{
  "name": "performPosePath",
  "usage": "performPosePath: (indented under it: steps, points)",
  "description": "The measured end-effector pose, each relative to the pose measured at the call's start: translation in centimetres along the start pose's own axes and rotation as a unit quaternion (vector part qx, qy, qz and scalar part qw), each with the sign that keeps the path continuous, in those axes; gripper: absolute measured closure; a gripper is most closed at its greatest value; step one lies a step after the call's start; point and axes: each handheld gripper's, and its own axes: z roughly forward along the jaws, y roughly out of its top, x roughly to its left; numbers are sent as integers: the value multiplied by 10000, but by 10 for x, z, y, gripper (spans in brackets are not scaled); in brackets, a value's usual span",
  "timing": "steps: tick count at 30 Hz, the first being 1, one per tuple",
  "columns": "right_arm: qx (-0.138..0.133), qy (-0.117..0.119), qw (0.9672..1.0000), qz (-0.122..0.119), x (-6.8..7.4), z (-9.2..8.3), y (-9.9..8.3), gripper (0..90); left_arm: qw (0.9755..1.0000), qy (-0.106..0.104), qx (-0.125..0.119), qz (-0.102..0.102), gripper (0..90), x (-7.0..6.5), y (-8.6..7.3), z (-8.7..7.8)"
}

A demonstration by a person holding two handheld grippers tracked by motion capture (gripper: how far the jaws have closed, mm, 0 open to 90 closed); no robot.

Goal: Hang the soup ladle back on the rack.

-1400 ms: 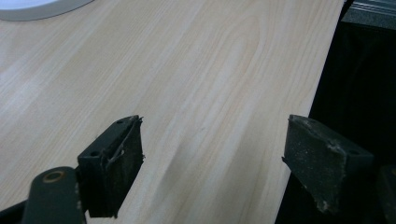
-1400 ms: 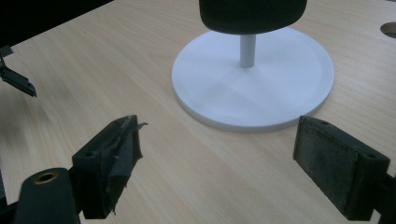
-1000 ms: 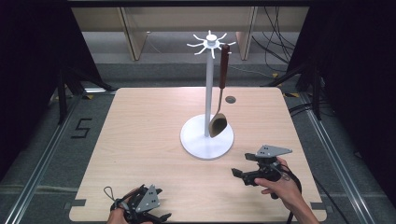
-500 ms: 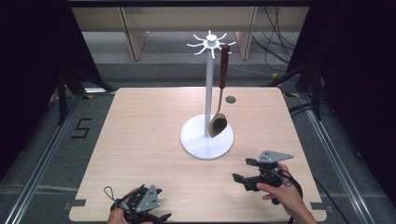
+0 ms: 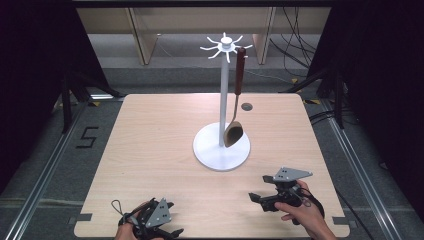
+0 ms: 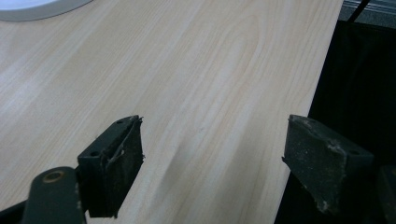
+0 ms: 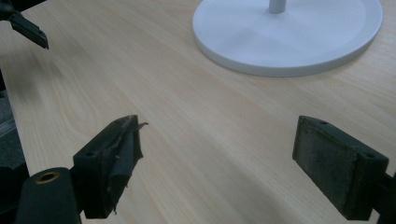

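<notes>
Ladle (image 5: 233, 132) hangs from a hook at the top of the white stand (image 5: 221, 150), in the centre of the high view, its bowl just above the round base; whether it brushes the base is hard to tell from this angle. So the hanging looks done, judging from how things lie. Both tools sit low in the frame, well apart from the stand. The right hand-held gripper (image 5: 256, 198) is at lower right, over bare table (image 5: 150, 130), with its jaws spread wide and nothing between them; its own view shows the stand's base (image 7: 289, 35) at upper right. The left hand-held gripper (image 5: 172, 231) rests at the bottom edge, left of centre, jaws likewise apart and empty, with a sliver of the base in the upper left corner of its view. Little seems left beyond parking the two tools.
</notes>
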Motion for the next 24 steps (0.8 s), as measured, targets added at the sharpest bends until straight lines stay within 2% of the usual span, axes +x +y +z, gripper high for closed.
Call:
performPosePath:
  steps: [1, 4, 5, 6, 7, 9, 10, 11, 12, 13, 15, 16, 18, 19, 21, 22, 23, 24]
  points:
    - [6, 75, 9999, 150, 3, 0, -1, 163, 10000, 0, 4, 3, 189, 0, 0, 0]
    - [77, -45, 9998, 172, 5, -1, -4, 163, 10000, -2, -9, -5, 189, 0, 0, 0]
    - [104, -38, 9999, -31, 3, -1, -4, 163, 10000, 4, 1, 3, 189, 0, 0, 0]
    - [46, -23, 10000, -57, 3, -1, -6, 163, 10000, 4, 2, 1, 189, 0, 0, 0]
    - [107, 49, 9999, -69, 3, -1, -6, 163, 10000, 3, 1, 4, 189, 0, 0, 0]
    - [125, -124, 9998, -60, 6, -3, -8, 163, 10000, -4, 5, 9, 189, 0, 0, 0]
    - [132, -90, 9997, -181, 5, -3, -9, 163, 10000, -23, -26, -46, 189, -1, 0, 1]
    - [150, -166, 9996, -149, 6, -5, -10, 164, 10000, -6, -5, -23, 189, -1, 0, 1]
    - [141, -74, 9997, -182, 6, -4, -11, 165, 10000, 11, 31, 18, 189, 0, 0, 0]
    - [176, -159, 9996, -169, 8, -7, -12, 165, 10000, 8, 28, 15, 189, 0, 0, 0]
    - [145, -155, 9996, -182, 8, -8, -13, 165, 10000, 9, 26, 15, 190, 0, 0, 0]
    - [135, -169, 9997, -85, 10, -9, -14, 165, 10000, 8, 23, 11, 189, 0, 0, 0]
    - [191, -15, 9997, -172, 10, -10, -15, 165, 10000, 11, 34, 20, 189, 0, 0, 0]
    - [157, -183, 9997, -96, 12, -11, -17, 166, 10000, 10, 37, 23, 189, 0, 0, 0]
    - [197, -173, 9995, -166, 12, -11, -18, 166, 10000, 12, 35, 21, 190, 0, 0, 1]
    - [246, -160, 9995, -92, 14, -11, -19, 166, 10000, 11, 36, 22, 189, 0, 0, 1]
    - [240, -288, 9990, -249, 12, -11, -20, 168, 10000, 12, 38, 28, 189, 0, 0, 0]
    - [310, -177, 9992, -184, 13, -10, -22, 169, 10000, 10, 39, 25, 190, 0, 0, 0]
